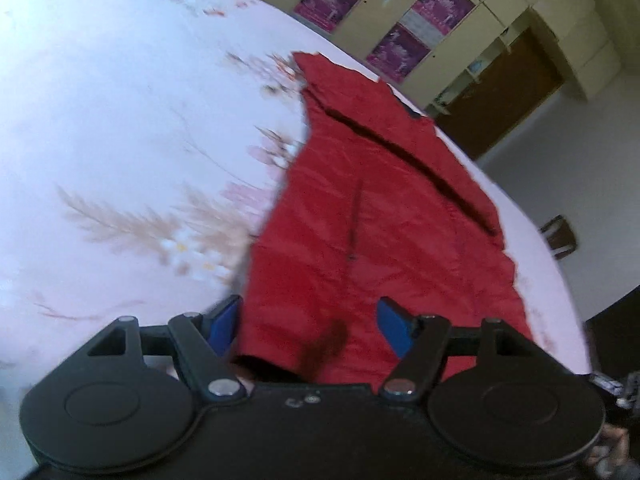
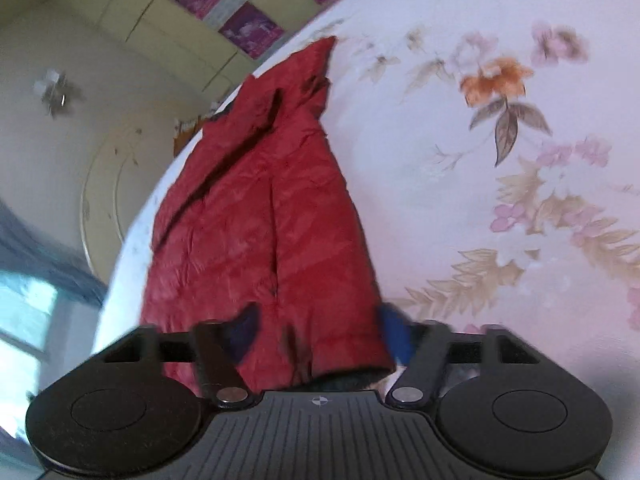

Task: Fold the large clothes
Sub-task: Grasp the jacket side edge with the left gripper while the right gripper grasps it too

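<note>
A large red quilted garment (image 1: 372, 216) lies spread lengthwise on a bed with a white floral sheet (image 1: 120, 120). My left gripper (image 1: 310, 326) is open, its blue fingers on either side of the garment's near hem, with the left corner of the hem between them. In the right wrist view the same red garment (image 2: 256, 220) stretches away from me. My right gripper (image 2: 320, 332) is open, its blue fingers around the near hem at its right corner. Both views are blurred.
The floral sheet (image 2: 500, 160) covers the bed around the garment. Yellow cupboards with purple posters (image 1: 400, 28) and a brown door (image 1: 508, 88) stand beyond the bed's far edge. A window (image 2: 24, 312) shows at the left in the right wrist view.
</note>
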`<state>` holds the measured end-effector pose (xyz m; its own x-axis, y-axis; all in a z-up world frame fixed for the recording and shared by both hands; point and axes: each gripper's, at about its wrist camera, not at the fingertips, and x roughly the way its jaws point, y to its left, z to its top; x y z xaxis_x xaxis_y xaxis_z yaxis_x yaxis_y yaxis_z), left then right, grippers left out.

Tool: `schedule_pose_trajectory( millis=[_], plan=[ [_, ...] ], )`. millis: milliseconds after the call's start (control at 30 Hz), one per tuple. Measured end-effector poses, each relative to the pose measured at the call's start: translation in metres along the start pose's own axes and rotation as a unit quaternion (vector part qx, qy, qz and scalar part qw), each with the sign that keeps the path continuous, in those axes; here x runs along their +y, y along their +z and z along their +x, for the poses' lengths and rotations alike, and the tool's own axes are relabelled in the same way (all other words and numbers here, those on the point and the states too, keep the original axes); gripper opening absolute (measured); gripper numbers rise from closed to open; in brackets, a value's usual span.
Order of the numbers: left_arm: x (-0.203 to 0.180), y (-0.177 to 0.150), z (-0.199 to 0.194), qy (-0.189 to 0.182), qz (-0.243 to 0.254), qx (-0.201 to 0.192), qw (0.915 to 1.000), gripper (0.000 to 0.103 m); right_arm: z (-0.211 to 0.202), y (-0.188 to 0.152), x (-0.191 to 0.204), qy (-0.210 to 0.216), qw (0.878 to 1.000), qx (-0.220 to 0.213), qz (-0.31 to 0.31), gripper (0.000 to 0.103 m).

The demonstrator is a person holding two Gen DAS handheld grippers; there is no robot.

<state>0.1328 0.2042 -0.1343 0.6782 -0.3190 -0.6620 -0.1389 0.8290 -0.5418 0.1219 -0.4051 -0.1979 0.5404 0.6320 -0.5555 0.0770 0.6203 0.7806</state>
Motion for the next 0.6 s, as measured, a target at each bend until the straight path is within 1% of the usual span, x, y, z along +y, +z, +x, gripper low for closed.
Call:
schedule_pose_trajectory(
  millis=[33, 67, 100, 133, 167, 200, 233, 267, 333, 400, 500, 600],
  plan=[
    [-0.002, -0.001, 0.003, -0.002, 0.004, 0.001, 1.0000, 0.070, 0.002, 0.002, -0.003, 0.010, 1.000, 0.000, 0.010, 0.055],
    [-0.005, -0.001, 0.006, -0.004, 0.008, 0.000, 1.0000, 0.067, 0.003, 0.004, -0.007, 0.021, 1.000, -0.001, 0.019, 0.054],
    [-0.007, -0.001, 0.009, -0.006, 0.007, -0.002, 1.0000, 0.047, 0.005, 0.007, -0.010, 0.030, 0.999, 0.000, 0.025, 0.054],
    [-0.006, -0.001, 0.012, -0.011, 0.002, 0.001, 0.9999, 0.029, 0.005, 0.008, -0.012, 0.038, 0.999, 0.002, 0.028, 0.052],
    [-0.006, 0.000, 0.016, -0.008, -0.006, 0.005, 0.9999, 0.011, 0.006, 0.011, -0.014, 0.041, 0.999, 0.007, 0.028, 0.042],
    [-0.005, -0.001, 0.018, -0.006, -0.009, 0.004, 0.9999, 0.011, 0.007, 0.013, -0.016, 0.040, 0.999, 0.014, 0.028, 0.034],
    [-0.006, -0.002, 0.018, -0.004, -0.010, 0.001, 0.9999, 0.010, 0.009, 0.014, -0.017, 0.043, 0.998, 0.024, 0.025, 0.023],
    [-0.008, -0.002, 0.017, -0.001, -0.009, -0.003, 1.0000, 0.009, 0.011, 0.016, -0.017, 0.044, 0.998, 0.037, 0.019, 0.019],
    [-0.011, -0.003, 0.010, -0.004, -0.005, -0.016, 0.9998, 0.009, 0.014, 0.017, -0.014, 0.050, 0.997, 0.056, 0.006, 0.019],
    [-0.012, -0.002, 0.002, -0.009, -0.009, -0.031, 0.9994, 0.007, 0.012, 0.018, -0.007, 0.059, 0.997, 0.055, -0.014, 0.007],
    [-0.018, 0.007, -0.016, -0.025, -0.014, -0.063, 0.9976, 0.007, -0.003, 0.029, 0.005, 0.068, 0.997, 0.021, -0.027, 0.006],
    [-0.032, 0.026, -0.029, -0.035, -0.001, -0.093, 0.9950, 0.007, -0.019, 0.043, 0.024, 0.081, 0.995, -0.016, -0.053, 0.005]
  ],
)
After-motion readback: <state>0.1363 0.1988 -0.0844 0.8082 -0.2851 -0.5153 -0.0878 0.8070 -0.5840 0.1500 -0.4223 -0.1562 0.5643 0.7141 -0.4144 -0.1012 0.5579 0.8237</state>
